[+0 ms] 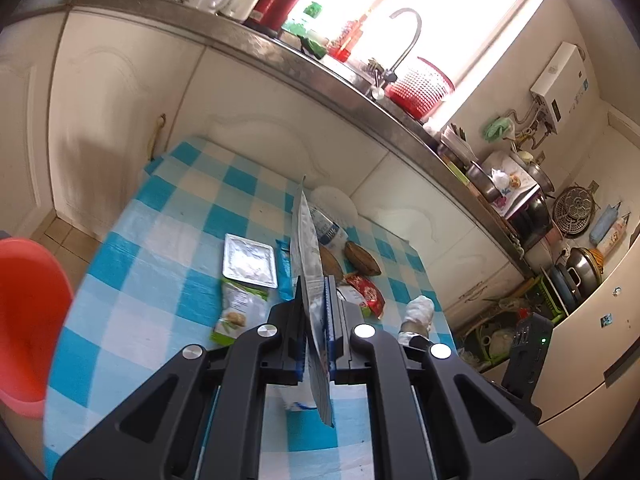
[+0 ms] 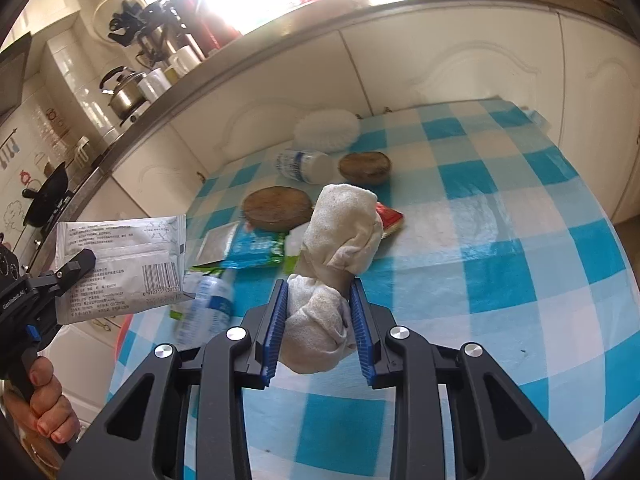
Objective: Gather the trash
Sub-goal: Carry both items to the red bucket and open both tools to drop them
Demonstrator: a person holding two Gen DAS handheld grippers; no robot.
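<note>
Kitchen, checked tablecloth point(image 2: 500, 240) | my left gripper point(image 1: 316, 300) clamps silver pouch point(image 1: 306, 248) edge-on, long axis ahead of fingers | my right gripper point(image 2: 320, 308) pinches crumpled tissue wad point(image 2: 340, 232) | red basin point(image 1: 28, 320) left of left fingers, nearer that hand.

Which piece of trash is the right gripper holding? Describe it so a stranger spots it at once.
Start at the blue-and-white checked tablecloth below the kitchen counter. Just above it, the right gripper has its jaws shut on a crumpled paper towel. It alone is soft, off-white and unprinted; the neighbours are printed wrappers, a bottle and brown shells.
</note>
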